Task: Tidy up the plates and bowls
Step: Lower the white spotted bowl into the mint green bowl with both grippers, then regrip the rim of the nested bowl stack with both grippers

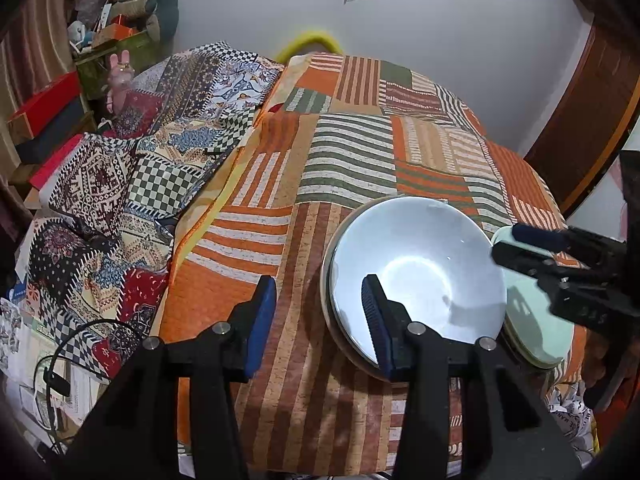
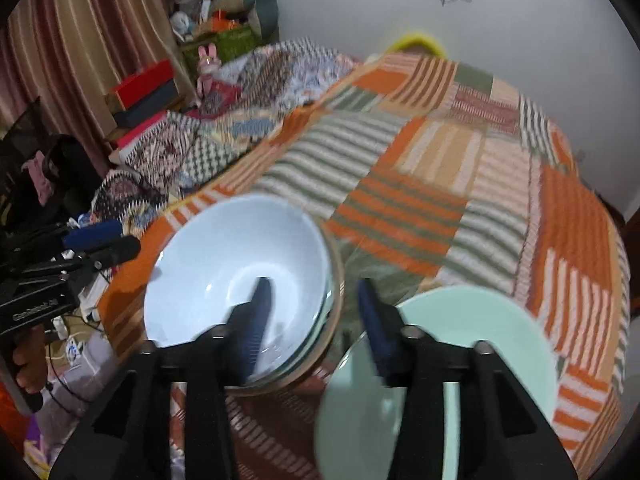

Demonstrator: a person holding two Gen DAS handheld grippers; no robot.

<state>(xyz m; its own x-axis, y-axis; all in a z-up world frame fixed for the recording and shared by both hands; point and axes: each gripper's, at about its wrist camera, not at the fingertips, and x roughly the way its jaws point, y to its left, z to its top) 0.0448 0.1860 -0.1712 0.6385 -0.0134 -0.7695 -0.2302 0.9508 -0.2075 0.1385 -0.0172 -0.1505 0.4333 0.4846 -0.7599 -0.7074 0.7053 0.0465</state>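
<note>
A white bowl (image 1: 416, 268) sits on top of a stack of bowls on the striped orange bedspread (image 1: 280, 184); it also shows in the right wrist view (image 2: 236, 264). Pale green plates (image 1: 536, 320) lie stacked right of it, also seen in the right wrist view (image 2: 440, 360). My left gripper (image 1: 320, 312) is open and empty, its right finger over the bowl's near-left rim. My right gripper (image 2: 312, 312) is open and empty, its left finger over the white bowl, its right finger over the green plates. The right gripper (image 1: 532, 240) also shows above the green plates in the left wrist view.
A patterned quilt (image 1: 132, 184) lies bunched at the left of the bed. Boxes (image 1: 48, 112) and clutter stand by the curtain on the left. A wooden door (image 1: 592, 120) is at the right. The bed's near edge is close below the bowls.
</note>
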